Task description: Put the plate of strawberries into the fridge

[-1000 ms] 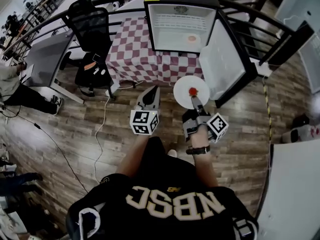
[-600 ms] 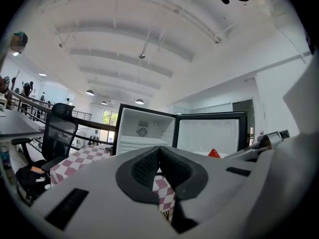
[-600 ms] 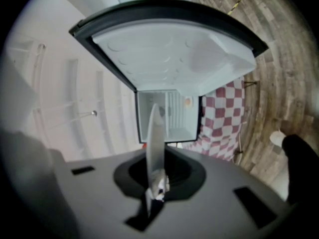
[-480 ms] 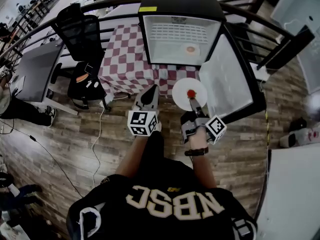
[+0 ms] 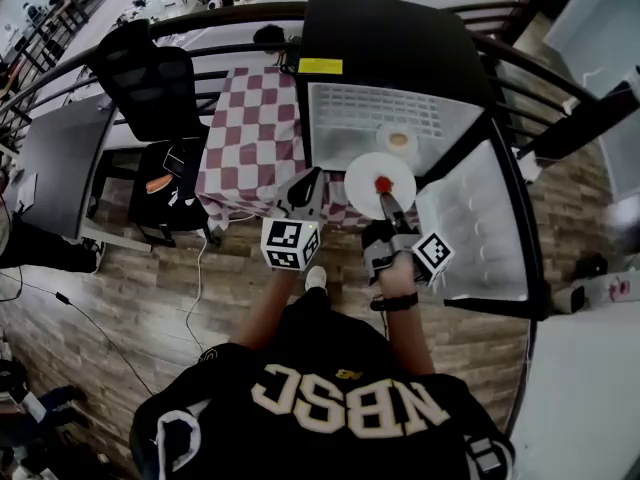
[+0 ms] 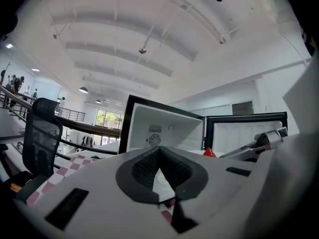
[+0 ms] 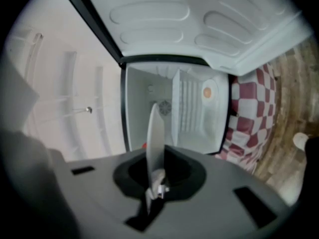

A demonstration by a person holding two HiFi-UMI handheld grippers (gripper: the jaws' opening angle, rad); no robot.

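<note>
A white plate (image 5: 380, 180) carrying one red strawberry (image 5: 383, 183) is held level in front of the open black fridge (image 5: 385, 48). My right gripper (image 5: 389, 206) is shut on the plate's near rim. In the right gripper view the plate (image 7: 154, 138) stands edge-on between the jaws, with the white fridge interior (image 7: 149, 108) straight beyond. My left gripper (image 5: 311, 180) floats just left of the plate, shut and holding nothing. Its own view shows the fridge (image 6: 164, 131) ahead and the strawberry (image 6: 209, 152) off to the right.
The fridge door (image 5: 480, 238) swings open to the right. A small dish (image 5: 398, 140) sits on the wire shelf inside. A table with a red-checked cloth (image 5: 250, 138) stands left of the fridge, with a black office chair (image 5: 150, 78) and a dark railing (image 5: 60, 73) beyond.
The person has walked toward the fridge. Both grippers and the plate now sit right at the fridge opening, where before they were over the wooden floor.
</note>
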